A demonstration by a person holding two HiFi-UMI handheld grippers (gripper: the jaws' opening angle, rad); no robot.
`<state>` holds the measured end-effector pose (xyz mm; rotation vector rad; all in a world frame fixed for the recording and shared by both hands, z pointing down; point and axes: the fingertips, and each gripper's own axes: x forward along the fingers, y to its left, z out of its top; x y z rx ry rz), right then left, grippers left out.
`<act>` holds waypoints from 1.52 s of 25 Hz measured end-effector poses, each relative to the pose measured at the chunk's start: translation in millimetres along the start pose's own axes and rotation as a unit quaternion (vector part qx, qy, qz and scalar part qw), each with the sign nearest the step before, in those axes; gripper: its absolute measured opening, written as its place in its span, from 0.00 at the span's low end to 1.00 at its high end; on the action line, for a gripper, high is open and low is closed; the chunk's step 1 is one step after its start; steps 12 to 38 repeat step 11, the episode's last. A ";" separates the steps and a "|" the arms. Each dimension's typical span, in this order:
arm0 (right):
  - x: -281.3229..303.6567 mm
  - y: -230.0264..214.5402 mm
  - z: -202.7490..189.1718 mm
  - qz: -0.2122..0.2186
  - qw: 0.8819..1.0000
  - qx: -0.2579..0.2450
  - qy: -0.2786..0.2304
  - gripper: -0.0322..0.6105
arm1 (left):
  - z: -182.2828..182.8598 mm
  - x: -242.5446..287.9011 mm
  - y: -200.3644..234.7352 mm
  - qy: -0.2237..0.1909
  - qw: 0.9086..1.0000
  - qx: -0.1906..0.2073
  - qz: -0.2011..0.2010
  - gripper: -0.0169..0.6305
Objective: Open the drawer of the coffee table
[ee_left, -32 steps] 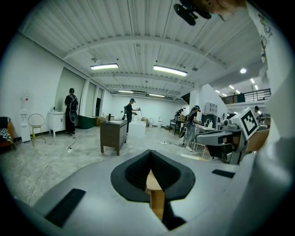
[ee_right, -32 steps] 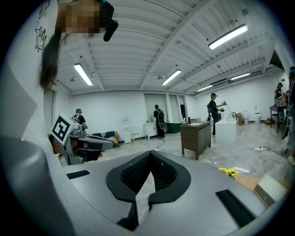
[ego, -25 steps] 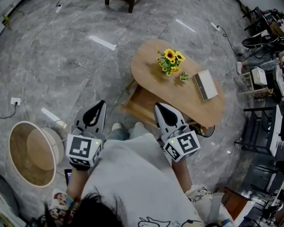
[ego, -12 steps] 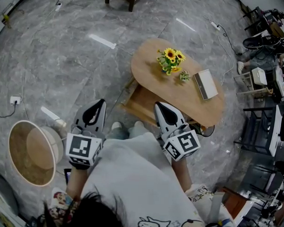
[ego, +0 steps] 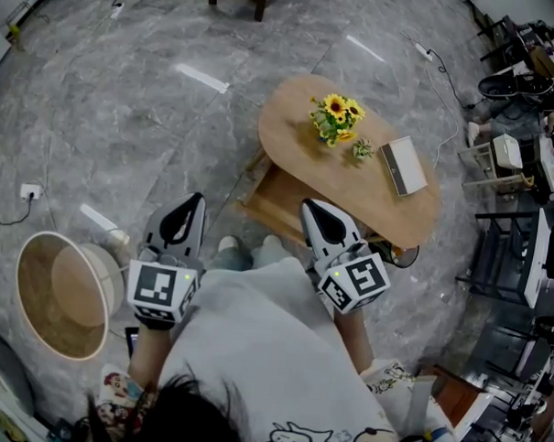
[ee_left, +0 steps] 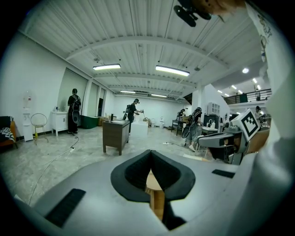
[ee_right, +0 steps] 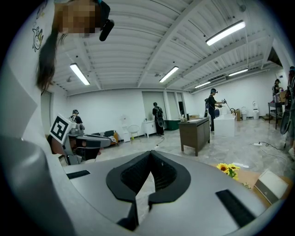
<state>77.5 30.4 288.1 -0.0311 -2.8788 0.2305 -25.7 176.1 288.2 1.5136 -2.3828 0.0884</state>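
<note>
- Oval light-wood coffee table (ego: 294, 143) standing centre-right of frame on grey marble floor (ego: 117, 108).
- Flat wooden panel (ego: 273, 202) showing below table's lower-left edge: either drawer standing pulled out, or fixed shelf with drawer shut. Cannot tell which, so progress left open.
- Left gripper (ego: 193, 207) and right gripper (ego: 311, 211) hovering lower centre, near table, touching nothing. Both pairs of jaws pressing together, gripping nothing.
- Sunflower bunch (ego: 335, 117) sitting on tabletop.

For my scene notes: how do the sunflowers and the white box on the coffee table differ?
The sunflowers are bushy, yellow and green; the white box is plain, rectangular and flat. The sunflowers sit near the tabletop's middle; the white box lies nearer its right end. Both rest on the coffee table.
</note>
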 end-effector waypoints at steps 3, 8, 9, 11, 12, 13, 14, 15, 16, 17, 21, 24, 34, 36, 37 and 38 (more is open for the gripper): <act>2.8 0.9 1.1 0.002 1.000 -0.001 0.001 0.05 | 0.4 0.4 2.0 -0.001 1.000 -0.002 0.002 0.03; 4.3 -1.1 1.2 0.003 1.000 0.000 0.002 0.05 | 2.6 3.2 1.5 0.000 1.000 0.007 -0.001 0.03; 4.4 -1.9 1.4 0.003 1.000 0.000 0.002 0.05 | 2.8 3.8 1.0 0.000 1.000 0.008 -0.001 0.03; 4.7 -3.7 1.9 0.003 1.000 0.001 0.003 0.05 | 3.1 5.3 0.4 0.001 1.000 0.009 -0.002 0.03; 4.7 -3.7 1.9 0.003 1.000 0.001 0.003 0.05 | 3.1 5.3 0.4 0.001 1.000 0.009 -0.002 0.03; 4.7 -3.7 1.9 0.003 1.000 0.001 0.003 0.05 | 3.1 5.3 0.4 0.001 1.000 0.009 -0.002 0.03; 4.7 -3.7 1.9 0.003 1.000 0.001 0.003 0.05 | 3.1 5.3 0.4 0.001 1.000 0.009 -0.002 0.03; 4.7 -3.7 1.9 0.003 1.000 0.001 0.003 0.05 | 3.1 5.3 0.4 0.001 1.000 0.009 -0.002 0.03; 4.7 -3.7 1.9 0.003 1.000 0.001 0.003 0.05 | 3.1 5.3 0.4 0.001 1.000 0.009 -0.002 0.03; 4.7 -3.7 1.9 0.003 1.000 0.001 0.003 0.05 | 3.1 5.3 0.4 0.001 1.000 0.009 -0.002 0.03; 4.7 -3.7 1.9 0.003 1.000 0.001 0.003 0.05 | 3.1 5.3 0.4 0.001 1.000 0.009 -0.002 0.03; 4.7 -3.7 1.9 0.003 1.000 0.001 0.003 0.05 | 3.1 5.3 0.4 0.001 1.000 0.009 -0.002 0.03; 4.7 -3.7 1.9 0.003 1.000 0.001 0.003 0.05 | 3.1 5.3 0.4 0.001 1.000 0.009 -0.002 0.03; 4.7 -3.7 1.9 0.003 1.000 0.001 0.003 0.05 | 3.1 5.3 0.4 0.001 1.000 0.009 -0.002 0.03; 4.7 -3.7 1.9 0.003 1.000 0.001 0.003 0.05 | 3.1 5.3 0.4 0.001 1.000 0.009 -0.002 0.03; 4.7 -3.7 1.9 0.003 1.000 0.001 0.003 0.05 | 3.1 5.3 0.4 0.001 1.000 0.009 -0.002 0.03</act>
